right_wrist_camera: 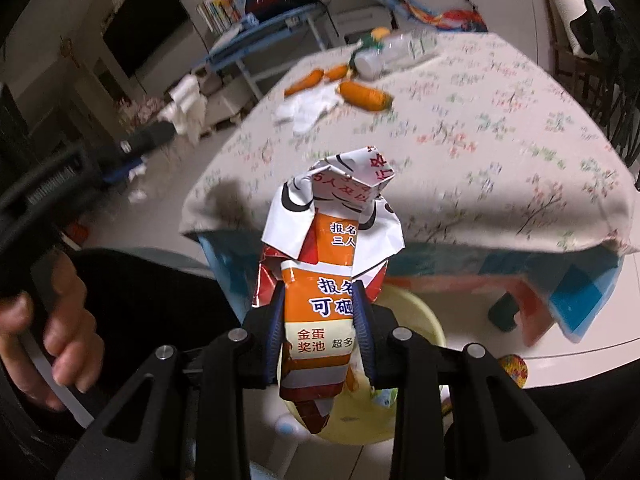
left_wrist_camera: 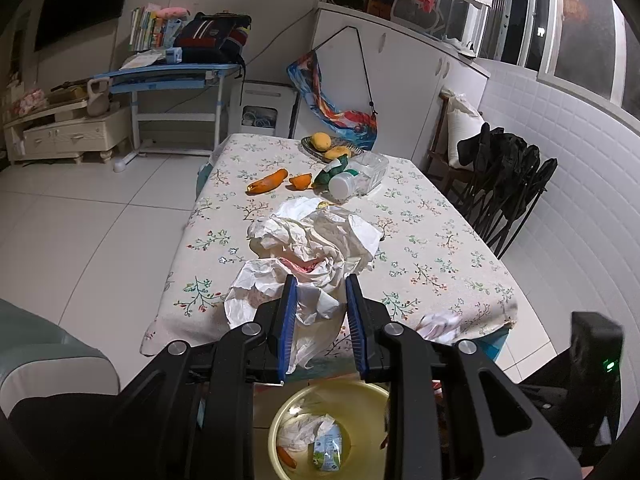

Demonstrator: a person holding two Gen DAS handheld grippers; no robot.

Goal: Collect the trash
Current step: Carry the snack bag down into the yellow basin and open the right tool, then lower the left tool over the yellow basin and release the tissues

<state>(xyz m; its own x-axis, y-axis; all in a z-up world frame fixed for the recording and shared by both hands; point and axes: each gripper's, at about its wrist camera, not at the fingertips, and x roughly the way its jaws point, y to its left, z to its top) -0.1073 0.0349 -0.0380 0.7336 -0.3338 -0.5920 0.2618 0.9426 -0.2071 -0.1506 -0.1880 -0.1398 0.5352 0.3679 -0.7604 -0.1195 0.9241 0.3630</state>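
Observation:
My left gripper (left_wrist_camera: pixel 321 280) is shut on a big wad of crumpled white paper (left_wrist_camera: pixel 304 256), held in the air before the table's near edge. Straight below it stands a yellow basin (left_wrist_camera: pixel 280 412) holding paper, a small carton (left_wrist_camera: pixel 327 446) and a carrot piece. My right gripper (right_wrist_camera: pixel 319 286) is shut on a crumpled orange and white flyer (right_wrist_camera: pixel 328 240), which sticks up past its fingers. The basin's yellow rim (right_wrist_camera: pixel 424 316) shows just behind and under that flyer. A person's hand (right_wrist_camera: pixel 48 320) grips the left tool at the left of the right wrist view.
On the floral tablecloth (left_wrist_camera: pixel 420 248) lie carrot pieces (left_wrist_camera: pixel 267 182), a tipped plastic bottle (left_wrist_camera: pixel 342 186), a clear plastic box (left_wrist_camera: pixel 372 172) and a basket of mangoes (left_wrist_camera: pixel 324 142). More white paper (right_wrist_camera: pixel 308 112) and a carrot (right_wrist_camera: pixel 366 96) lie mid-table. A jacket-draped chair (left_wrist_camera: pixel 508 184) stands at the right.

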